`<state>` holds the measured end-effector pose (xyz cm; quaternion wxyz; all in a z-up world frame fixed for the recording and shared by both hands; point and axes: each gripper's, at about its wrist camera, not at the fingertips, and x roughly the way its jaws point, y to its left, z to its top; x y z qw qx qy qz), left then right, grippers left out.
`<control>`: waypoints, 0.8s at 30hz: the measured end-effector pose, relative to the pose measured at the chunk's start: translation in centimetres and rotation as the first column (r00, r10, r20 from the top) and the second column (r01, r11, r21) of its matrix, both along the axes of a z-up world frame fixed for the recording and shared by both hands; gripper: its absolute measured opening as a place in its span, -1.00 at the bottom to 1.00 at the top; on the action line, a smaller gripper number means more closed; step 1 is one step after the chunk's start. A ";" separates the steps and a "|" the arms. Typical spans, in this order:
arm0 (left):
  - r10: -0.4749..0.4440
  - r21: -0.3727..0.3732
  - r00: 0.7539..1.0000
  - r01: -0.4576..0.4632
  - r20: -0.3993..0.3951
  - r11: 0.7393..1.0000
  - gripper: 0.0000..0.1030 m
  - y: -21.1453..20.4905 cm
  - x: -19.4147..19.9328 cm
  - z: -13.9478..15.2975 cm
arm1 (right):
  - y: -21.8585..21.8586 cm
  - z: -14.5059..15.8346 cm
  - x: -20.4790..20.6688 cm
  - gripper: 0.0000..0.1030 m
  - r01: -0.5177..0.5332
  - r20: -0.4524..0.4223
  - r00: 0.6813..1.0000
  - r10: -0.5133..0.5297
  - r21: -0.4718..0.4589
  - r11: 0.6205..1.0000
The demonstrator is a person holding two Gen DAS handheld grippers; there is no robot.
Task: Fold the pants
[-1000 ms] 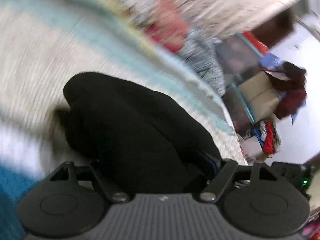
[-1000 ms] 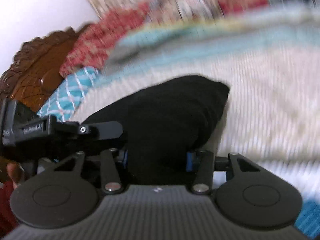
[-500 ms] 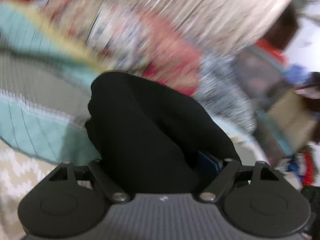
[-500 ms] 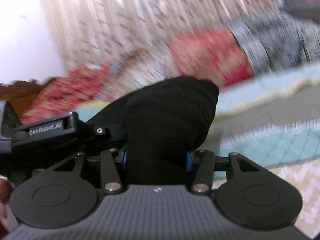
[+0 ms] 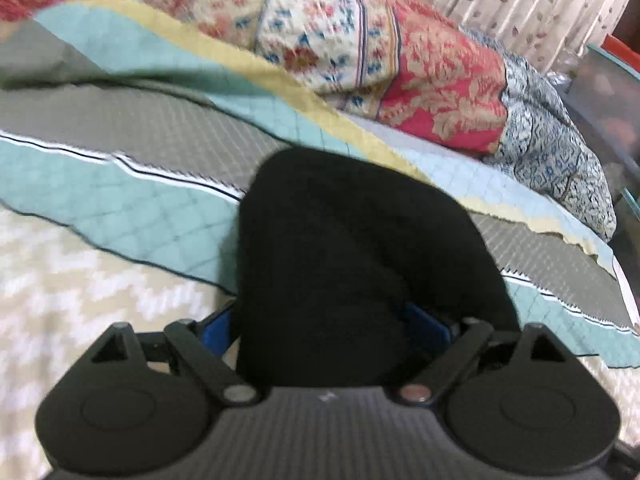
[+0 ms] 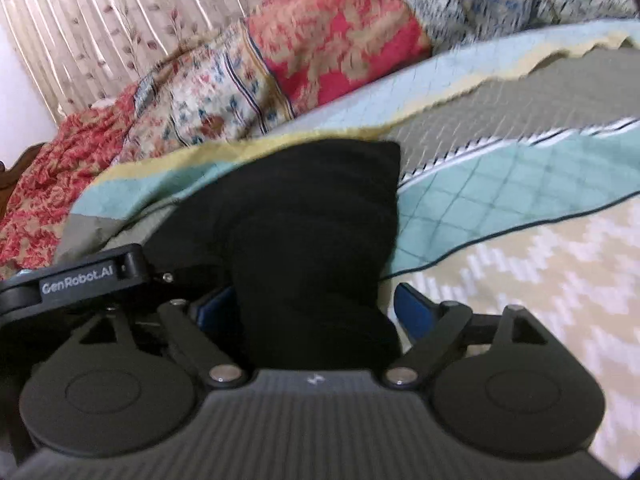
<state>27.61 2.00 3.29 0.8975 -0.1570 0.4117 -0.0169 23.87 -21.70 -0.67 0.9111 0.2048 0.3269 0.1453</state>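
The black pants (image 5: 352,240) lie bunched on the quilted bedspread (image 5: 120,208), a thick fold reaching up between the fingers of both grippers. My left gripper (image 5: 320,320) has its jaws opening, and the cloth still fills the gap and hides part of the blue pads (image 5: 216,328). In the right wrist view the pants (image 6: 312,208) sit between my right gripper (image 6: 312,304)'s opening jaws; its right blue pad (image 6: 412,312) stands clear of the cloth. The left gripper's black body (image 6: 80,280) is close beside it at the left.
Patterned pillows and quilts (image 5: 400,64) are piled along the far side of the bed, before a pleated curtain (image 6: 100,32). A cream zigzag blanket (image 6: 540,280) covers the near part. A dark wooden headboard (image 6: 16,172) shows at the far left.
Both grippers carried the black fold across the bed toward the pillows and tipped downward. Their jaws have since widened; the right pad has come off the cloth.
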 end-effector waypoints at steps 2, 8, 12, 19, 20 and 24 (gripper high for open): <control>0.016 0.011 1.000 -0.016 0.004 1.000 0.79 0.1 -1.9 1.3 | -0.2 0.8 -2.0 0.71 0.022 0.038 0.999 -0.021 -0.017 1.000; 0.038 0.197 0.999 -0.045 0.039 0.979 0.84 -0.8 -8.5 4.5 | -0.5 2.3 -8.5 0.71 0.076 0.032 0.997 -0.073 -0.105 0.992; 0.034 0.298 0.999 -0.043 0.036 0.954 0.92 -1.4 -13.1 5.6 | -0.6 2.3 -13.1 0.71 0.062 0.013 0.998 -0.061 -0.111 0.992; 0.046 0.354 0.999 -0.046 0.010 0.934 1.00 -2.0 -19.8 6.3 | -0.5 3.2 -18.0 0.75 0.010 -0.014 1.000 -0.013 -0.136 0.991; 0.040 0.362 0.999 -0.043 0.014 0.931 1.00 -2.1 -20.4 6.5 | -0.6 3.4 -18.7 0.77 0.009 -0.016 1.000 -0.012 -0.130 0.991; 0.021 0.396 0.999 -0.029 0.024 0.918 1.00 -2.6 -22.9 6.9 | -0.7 4.1 -20.9 0.92 -0.004 -0.023 1.000 0.001 -0.106 0.994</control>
